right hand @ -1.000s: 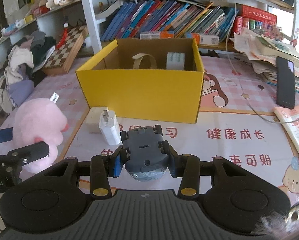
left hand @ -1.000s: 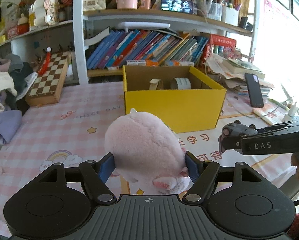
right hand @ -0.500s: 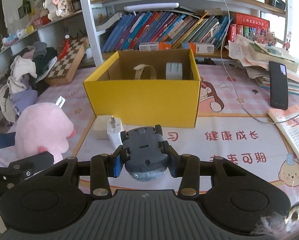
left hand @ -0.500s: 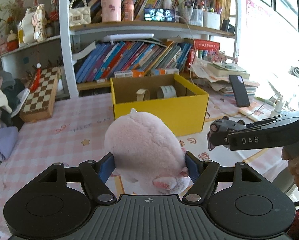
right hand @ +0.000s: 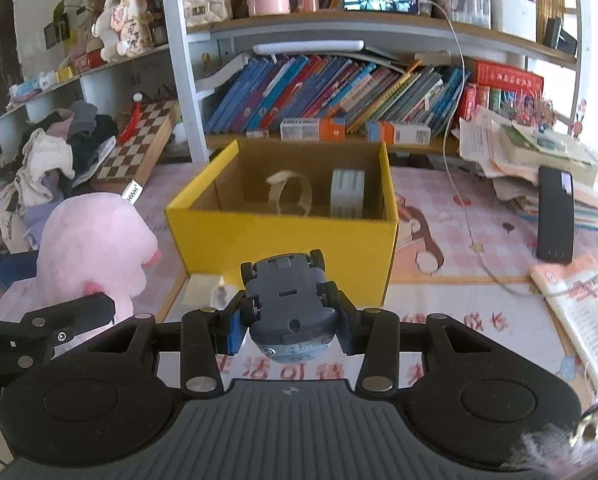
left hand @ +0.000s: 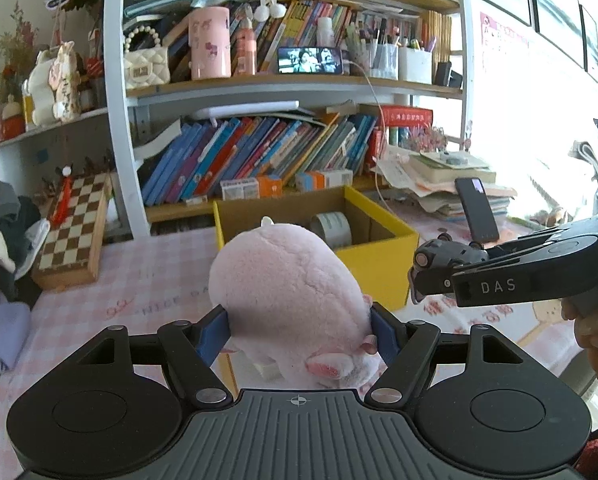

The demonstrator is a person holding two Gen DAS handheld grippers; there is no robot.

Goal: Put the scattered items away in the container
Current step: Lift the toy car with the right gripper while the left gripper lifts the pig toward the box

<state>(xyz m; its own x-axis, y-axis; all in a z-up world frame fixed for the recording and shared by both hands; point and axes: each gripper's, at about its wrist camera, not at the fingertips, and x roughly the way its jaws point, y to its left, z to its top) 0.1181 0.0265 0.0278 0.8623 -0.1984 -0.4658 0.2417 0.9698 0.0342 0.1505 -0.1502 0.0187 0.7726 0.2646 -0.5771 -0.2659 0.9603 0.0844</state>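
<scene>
My left gripper (left hand: 299, 330) is shut on a pink plush toy (left hand: 287, 292) and holds it above the table, in front of the open yellow box (left hand: 383, 264). My right gripper (right hand: 289, 326) is shut on a grey-blue toy car (right hand: 289, 304), held wheels up in front of the box (right hand: 283, 236). The box holds a tape roll (right hand: 347, 194) and a beige band (right hand: 289, 194). A white charger plug (right hand: 205, 290) lies on the table at the box's front left corner. The plush also shows at the left in the right wrist view (right hand: 95, 248).
A chessboard (left hand: 73, 232) leans at the back left beside a pile of clothes (right hand: 51, 168). Bookshelves (left hand: 259, 152) stand behind the box. A black phone (right hand: 555, 212), stacked papers and a white cable lie to the right on the pink checked tablecloth (left hand: 139, 280).
Both grippers have risen with their loads and the view has tilted up. The box now appears lower and farther in both views. The right gripper sits higher beside the plush.
</scene>
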